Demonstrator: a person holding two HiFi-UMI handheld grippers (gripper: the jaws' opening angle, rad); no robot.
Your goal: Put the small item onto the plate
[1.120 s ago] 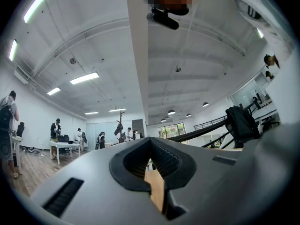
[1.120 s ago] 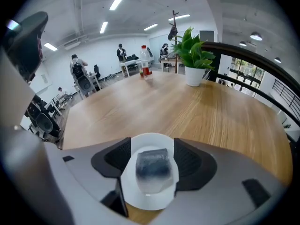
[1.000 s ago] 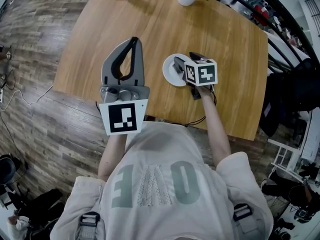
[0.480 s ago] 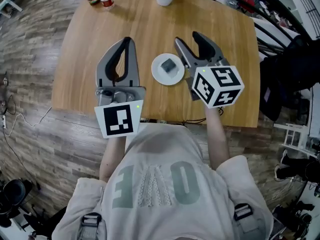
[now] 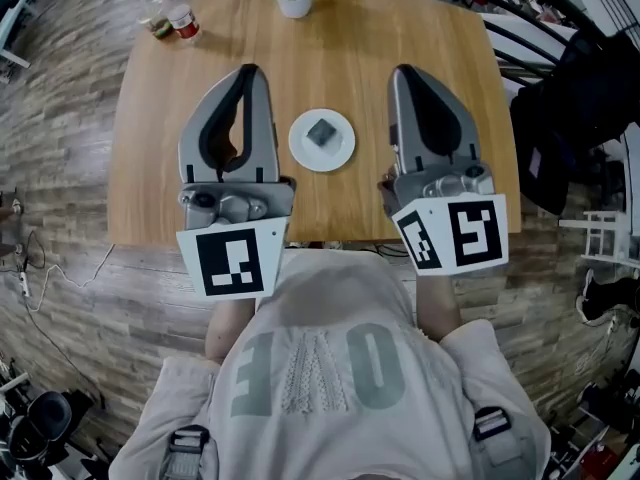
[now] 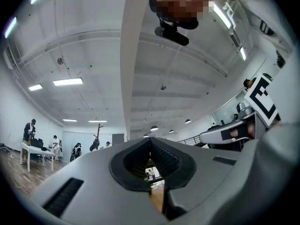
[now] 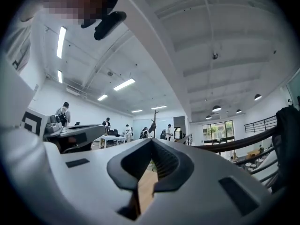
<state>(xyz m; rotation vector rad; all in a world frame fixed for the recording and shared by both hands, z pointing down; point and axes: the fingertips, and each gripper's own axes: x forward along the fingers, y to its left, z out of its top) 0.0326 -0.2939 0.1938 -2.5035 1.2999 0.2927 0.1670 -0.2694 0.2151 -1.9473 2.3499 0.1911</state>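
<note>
The task looks finished, so the remaining risks are knocks. At about 11 o'clock on the table (image 5: 150,138) stand two small bottles (image 5: 172,20), which a careless sweep of the left arm could topple. The left hand-held gripper (image 5: 247,70) is held over the table at the plate's 9 o'clock. Its jaws are pressed together and carry nothing.

The plate (image 5: 303,155) sits near the table's centre, and the small item (image 5: 321,133) lies on it, clear of both tools. If either tool dipped or swung inward, it could clip the rim and slide the plate, or bump the item off.

The right hand-held gripper (image 5: 402,71) is held at the plate's 3 o'clock, apart from it. Its jaws are closing down tip to tip with nothing between them.
</note>
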